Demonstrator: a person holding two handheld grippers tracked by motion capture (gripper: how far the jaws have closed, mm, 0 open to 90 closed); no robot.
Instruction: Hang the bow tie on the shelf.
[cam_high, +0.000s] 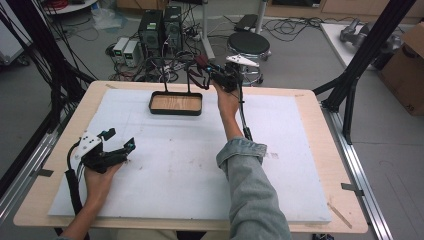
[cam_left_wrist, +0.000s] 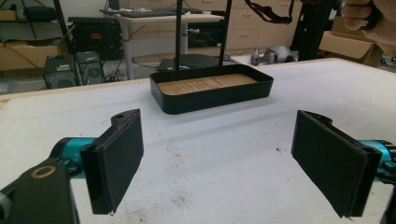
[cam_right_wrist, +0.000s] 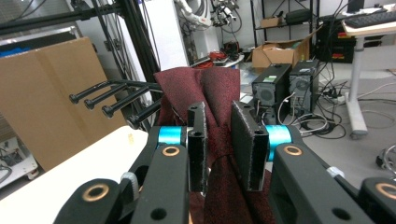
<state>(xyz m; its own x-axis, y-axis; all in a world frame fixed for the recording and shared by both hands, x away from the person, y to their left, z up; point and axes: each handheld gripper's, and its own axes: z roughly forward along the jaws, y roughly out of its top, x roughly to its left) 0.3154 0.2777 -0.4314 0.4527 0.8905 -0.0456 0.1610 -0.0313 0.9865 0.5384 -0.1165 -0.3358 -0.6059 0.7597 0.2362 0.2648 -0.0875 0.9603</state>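
A dark red tie (cam_right_wrist: 205, 88) hangs bunched between the pads of my right gripper (cam_right_wrist: 218, 144), which is shut on it. The cloth lies against several black pegs (cam_right_wrist: 112, 100) of a rack. In the high view the right gripper (cam_high: 214, 75) is held above the table's far edge, with the tie (cam_high: 201, 62) beside the rack's thin posts (cam_high: 189, 82). The posts rise from a black tray (cam_high: 176, 111) with a wooden floor. My left gripper (cam_high: 119, 146) rests at the near left of the white mat, jaws wide open and holding nothing (cam_left_wrist: 224, 161). It faces the tray (cam_left_wrist: 212, 95).
The white mat (cam_high: 190, 165) covers most of the wooden table. A denim-sleeved forearm (cam_high: 245, 165) crosses its middle. Beyond the far edge stand a black stool (cam_high: 248, 44), computer towers (cam_high: 160, 30) and loose cables. A black frame leg (cam_high: 350, 100) stands at the right.
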